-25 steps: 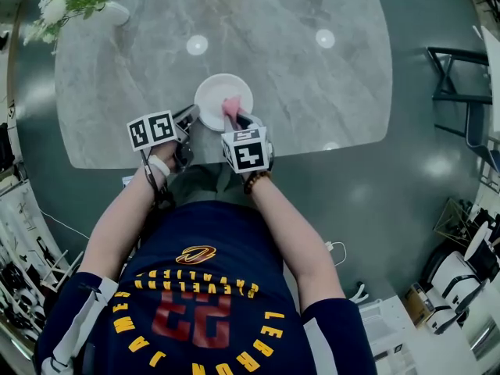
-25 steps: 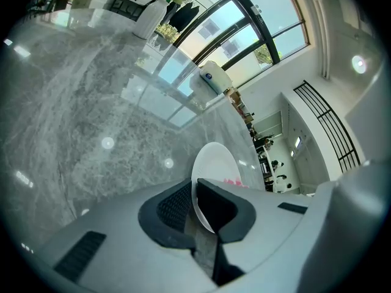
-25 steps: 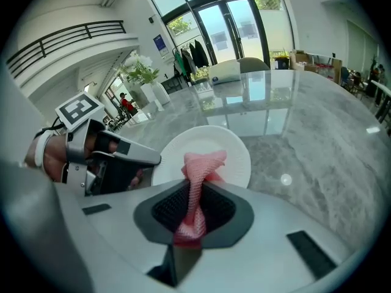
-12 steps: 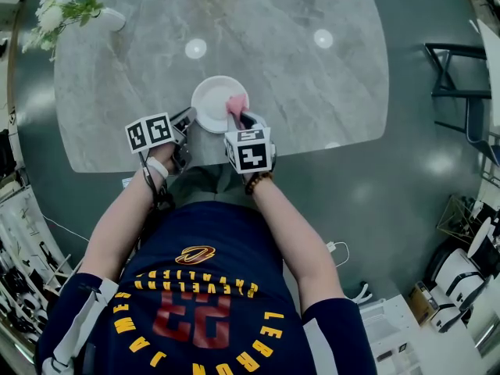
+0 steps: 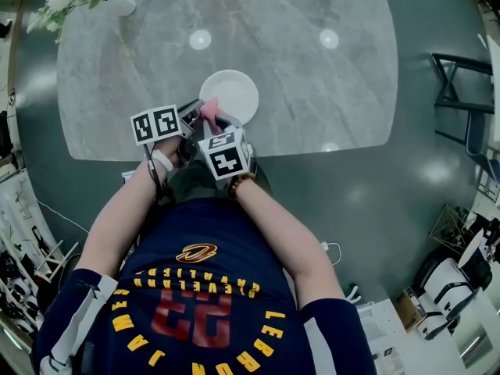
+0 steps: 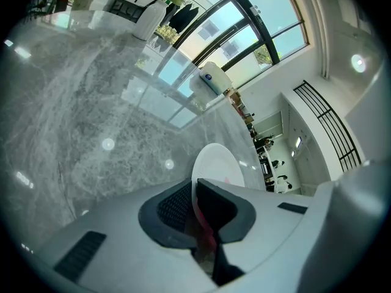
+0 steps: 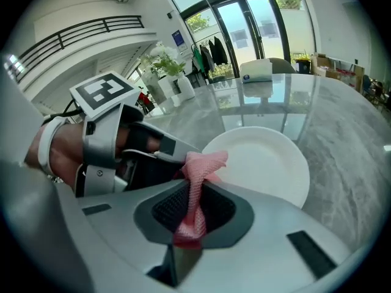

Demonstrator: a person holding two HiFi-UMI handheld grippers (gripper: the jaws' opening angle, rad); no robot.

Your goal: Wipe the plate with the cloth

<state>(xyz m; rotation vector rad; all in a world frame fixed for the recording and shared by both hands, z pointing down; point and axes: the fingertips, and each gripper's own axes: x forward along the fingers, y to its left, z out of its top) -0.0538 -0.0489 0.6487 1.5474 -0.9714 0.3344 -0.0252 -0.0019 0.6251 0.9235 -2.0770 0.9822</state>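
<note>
Plate (image 5: 234, 92), white and round, sits at the near edge of the grey marble table (image 5: 328, 92) in the head view. The left gripper (image 5: 194, 114) reaches its near-left rim, and the right gripper (image 5: 212, 123) is just beside it with a pink cloth (image 5: 208, 109) at that same rim. A vase of flowers (image 5: 117, 5) stands at the far left corner.

In the left gripper view, the jaws are clamped on the plate's rim, with the plate seen edge-on between the pads.

In the right gripper view, the jaws are clenched on the cloth, whose free end lies against the plate's left rim.
</note>
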